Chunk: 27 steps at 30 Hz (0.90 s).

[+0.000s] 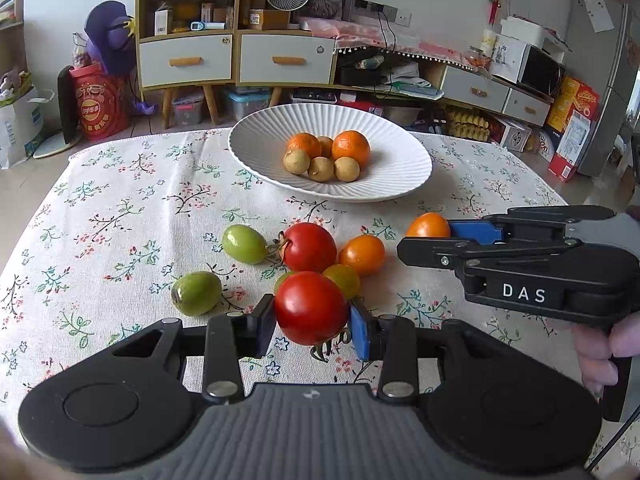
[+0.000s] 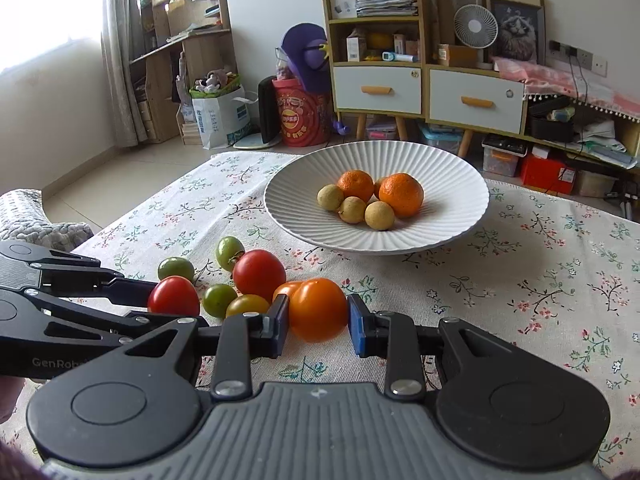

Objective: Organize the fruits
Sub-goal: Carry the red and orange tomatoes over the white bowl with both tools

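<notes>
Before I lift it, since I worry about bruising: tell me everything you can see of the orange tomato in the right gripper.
The orange tomato is smooth, glossy, plump and slightly lobed, unbroken as far as it shows. It sits low over the floral tablecloth; whether it touches the cloth cannot be told. The right gripper has just closed on it, blue pads pressing both flanks. A second orange tomato sits close behind its left shoulder. The white plate lies beyond.

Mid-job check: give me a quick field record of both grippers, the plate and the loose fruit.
left gripper: shut on red tomato
right gripper: shut on orange tomato
white plate: two tangerines, four small tan fruits
loose on tablecloth: second red tomato, green and orange tomatoes
</notes>
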Tool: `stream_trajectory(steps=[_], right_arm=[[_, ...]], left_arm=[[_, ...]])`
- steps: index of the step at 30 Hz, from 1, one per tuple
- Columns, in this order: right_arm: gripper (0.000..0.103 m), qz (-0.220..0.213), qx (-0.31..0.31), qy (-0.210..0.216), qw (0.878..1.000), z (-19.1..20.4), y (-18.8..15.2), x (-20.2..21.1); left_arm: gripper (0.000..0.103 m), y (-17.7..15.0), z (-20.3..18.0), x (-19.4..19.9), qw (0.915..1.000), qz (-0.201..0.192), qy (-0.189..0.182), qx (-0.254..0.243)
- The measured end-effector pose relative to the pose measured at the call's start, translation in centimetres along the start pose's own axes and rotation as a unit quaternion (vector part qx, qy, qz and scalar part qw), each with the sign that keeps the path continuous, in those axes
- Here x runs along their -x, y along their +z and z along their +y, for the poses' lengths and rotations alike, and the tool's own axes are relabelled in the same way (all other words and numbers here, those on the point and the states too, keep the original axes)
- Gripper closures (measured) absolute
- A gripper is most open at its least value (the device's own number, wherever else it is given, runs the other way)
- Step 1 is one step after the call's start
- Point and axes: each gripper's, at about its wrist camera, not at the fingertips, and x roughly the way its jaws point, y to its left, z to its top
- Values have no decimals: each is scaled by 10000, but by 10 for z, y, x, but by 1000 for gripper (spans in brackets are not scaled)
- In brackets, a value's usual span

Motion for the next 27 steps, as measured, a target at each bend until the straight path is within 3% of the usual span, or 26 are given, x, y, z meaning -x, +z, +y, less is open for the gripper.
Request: stream_trajectory(steps=[10, 20, 27], right_arm=[[75, -255, -229, -46, 9994, -19, 20, 5], [75, -440, -450, -79, 9980, -42, 42, -12], [75, -281, -531, 148, 9981, -56, 47, -31]], left_arm=[[74, 32, -16, 0, 9993, -323, -24, 180], [74, 59, -28, -30, 9995, -291, -61, -37], [74, 66, -26, -57, 9999, -143, 43, -50]])
